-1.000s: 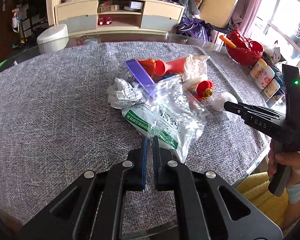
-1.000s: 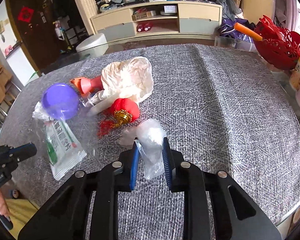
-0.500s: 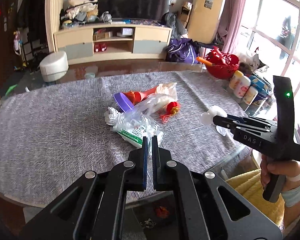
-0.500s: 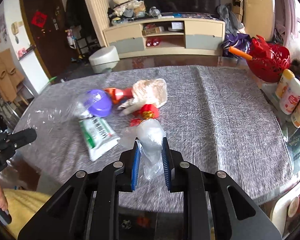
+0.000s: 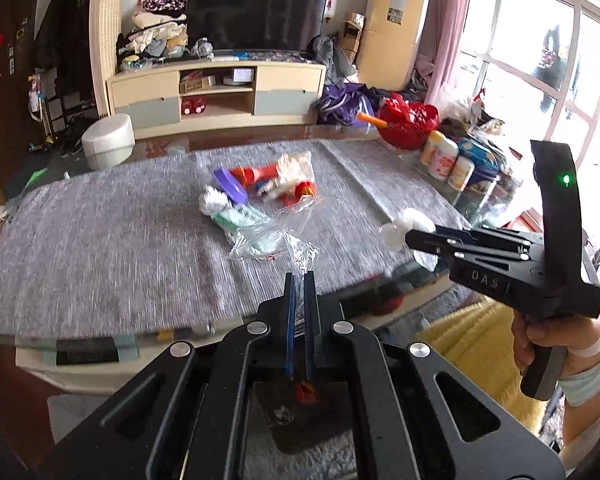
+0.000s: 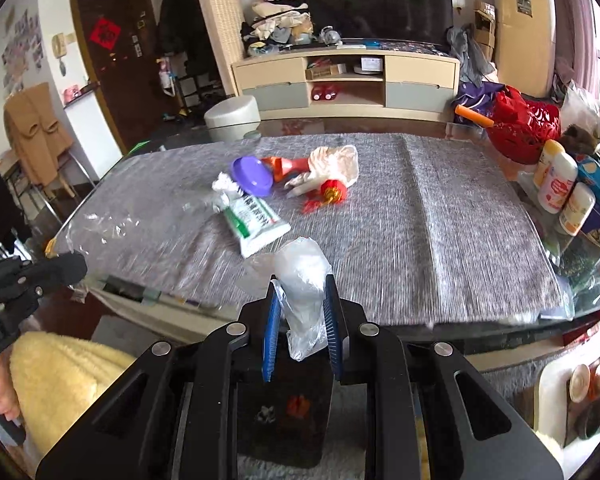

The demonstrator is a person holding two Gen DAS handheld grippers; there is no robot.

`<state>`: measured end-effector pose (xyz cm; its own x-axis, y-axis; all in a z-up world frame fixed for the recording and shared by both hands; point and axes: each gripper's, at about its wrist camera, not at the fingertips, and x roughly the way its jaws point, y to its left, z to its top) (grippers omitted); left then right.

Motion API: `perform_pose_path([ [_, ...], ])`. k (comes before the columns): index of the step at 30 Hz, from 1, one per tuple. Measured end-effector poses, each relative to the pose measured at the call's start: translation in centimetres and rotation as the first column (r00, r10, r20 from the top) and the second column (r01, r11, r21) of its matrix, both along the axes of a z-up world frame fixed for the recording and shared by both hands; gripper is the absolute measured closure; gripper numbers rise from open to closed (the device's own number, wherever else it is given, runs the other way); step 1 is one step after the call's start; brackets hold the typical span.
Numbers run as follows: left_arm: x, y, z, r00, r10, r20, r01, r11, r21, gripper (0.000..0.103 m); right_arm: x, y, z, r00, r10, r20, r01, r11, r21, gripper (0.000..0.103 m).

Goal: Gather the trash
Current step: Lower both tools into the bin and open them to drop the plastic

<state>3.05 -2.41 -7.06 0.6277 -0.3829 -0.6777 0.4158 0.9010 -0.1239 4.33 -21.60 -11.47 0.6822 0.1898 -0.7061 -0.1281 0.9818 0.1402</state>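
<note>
Trash is half gathered: clear film [image 5: 276,244] pinched by left gripper [image 5: 299,280], white wrapper [image 6: 302,280] clenched in right gripper [image 6: 302,308]; pile [image 6: 284,184] at twelve o'clock is left.

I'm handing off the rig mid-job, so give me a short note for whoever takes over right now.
Left gripper: shut on the clear plastic bag, lifted off the table.
Right gripper: shut on a crumpled plastic wad.
Done: two pieces picked up, none binned yet; no bin is identifiable.
Left on the table: green-and-white packet, purple lid, crumpled white paper, orange-red piece, cream bag, red ornament.
</note>
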Motion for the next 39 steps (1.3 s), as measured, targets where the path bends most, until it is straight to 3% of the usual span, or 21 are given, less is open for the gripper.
perform_pose_path([
  [7,-2.7,0.0,-4.1,0.995,-0.013,-0.101,0.013,1.000,0.006,0.100,-1.8,0.5,-3.8,0.995,0.019,-0.094,-0.020,1.000,-0.002,0.081],
  [14,-3.6,-0.6,-9.0,0.974,-0.038,-0.223,0.041,0.999,0.011,0.100,-2.7,1.1,-8.0,0.982,0.025,-0.186,-0.025,1.000,0.002,0.081],
  [23,-2.1,-1.2,-15.9,0.926,-0.032,-0.377,0.054,0.997,0.048,0.100,-1.6,1.7,-14.0,0.941,0.033,-0.336,-0.023,0.999,0.032,0.081],
  [27,-1.3,-1.5,-18.9,0.890,-0.039,-0.454,0.064,0.997,0.039,0.100,-0.8,2.0,-16.7,0.911,0.029,-0.412,-0.011,0.999,0.045,0.081],
  [32,-0.6,-1.5,-21.2,0.862,-0.028,-0.506,0.062,0.997,0.051,0.100,-0.1,2.2,-18.7,0.881,0.017,-0.473,-0.001,0.999,0.033,0.079],
  [37,0.0,-1.6,-22.0,0.851,-0.026,-0.524,0.068,0.996,0.062,0.094,0.5,2.3,-19.3,0.870,0.014,-0.492,0.002,1.000,0.031,0.078],
  [39,0.2,-1.6,-22.0,0.851,-0.024,-0.524,0.068,0.996,0.064,0.083,0.9,2.2,-19.4,0.869,0.011,-0.495,0.008,0.999,0.035,0.069],
])
